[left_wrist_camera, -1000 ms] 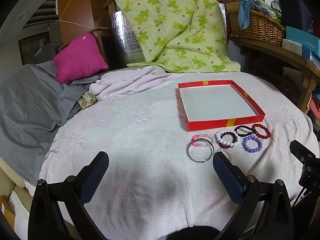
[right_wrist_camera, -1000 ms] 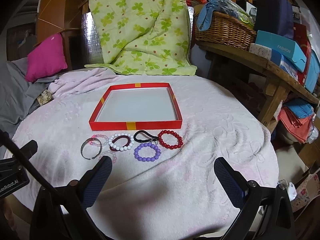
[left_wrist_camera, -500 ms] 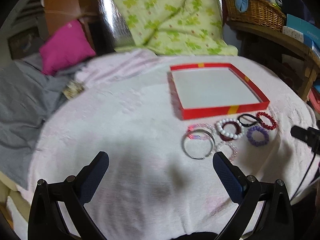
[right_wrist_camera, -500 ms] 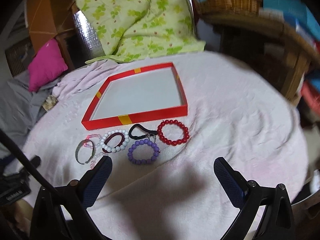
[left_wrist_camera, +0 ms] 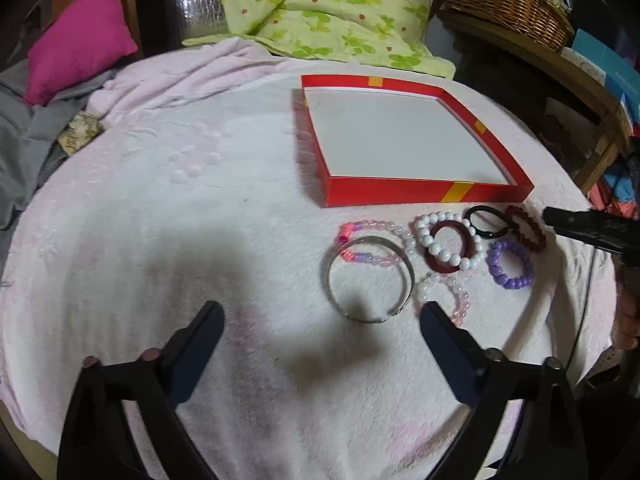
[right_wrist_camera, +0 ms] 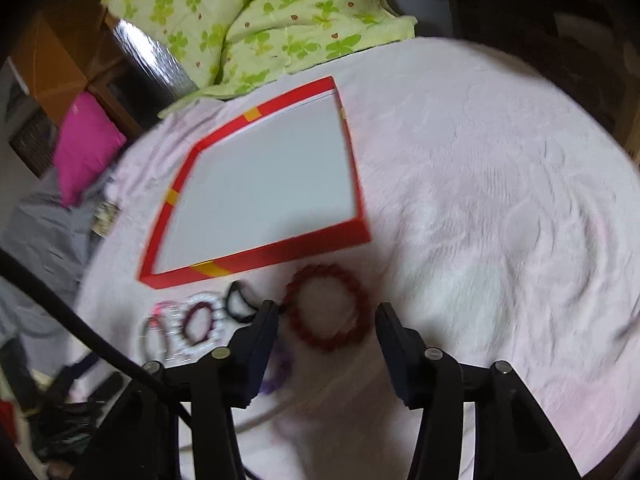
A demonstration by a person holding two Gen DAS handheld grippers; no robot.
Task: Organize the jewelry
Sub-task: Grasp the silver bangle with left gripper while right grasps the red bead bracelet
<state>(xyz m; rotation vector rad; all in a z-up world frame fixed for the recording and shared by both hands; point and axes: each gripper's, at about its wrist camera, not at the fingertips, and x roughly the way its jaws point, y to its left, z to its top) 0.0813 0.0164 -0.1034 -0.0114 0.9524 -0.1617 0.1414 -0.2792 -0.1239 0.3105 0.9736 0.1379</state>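
Note:
A shallow red box [left_wrist_camera: 392, 190] with a white floor lies on the pink table cover. Before it lie several bracelets: a silver bangle [left_wrist_camera: 370, 318], a white bead one [left_wrist_camera: 430, 236], a black ring [left_wrist_camera: 478, 212], a purple bead one [left_wrist_camera: 496, 270] and a red bead one [left_wrist_camera: 536, 236]. My left gripper [left_wrist_camera: 320, 312] hangs over the cover, its jaws wide and closing a little, the bangle just ahead of its right finger. My right gripper [right_wrist_camera: 327, 308] is closing with the red bead bracelet [right_wrist_camera: 362, 294] between its fingers; the pads stand clear of it.
A green flowered quilt [left_wrist_camera: 320, 8] and a pink cushion [left_wrist_camera: 80, 40] lie beyond the table. A grey blanket [left_wrist_camera: 24, 140] hangs at the left. A wicker basket [left_wrist_camera: 508, 0] sits on a wooden shelf at the right. A black cable [right_wrist_camera: 80, 320] crosses the right wrist view.
Both grippers have dropped and come closer to the bracelets. The right gripper's fingers have narrowed and now flank the red bead bracelet. The left fingers have narrowed slightly.

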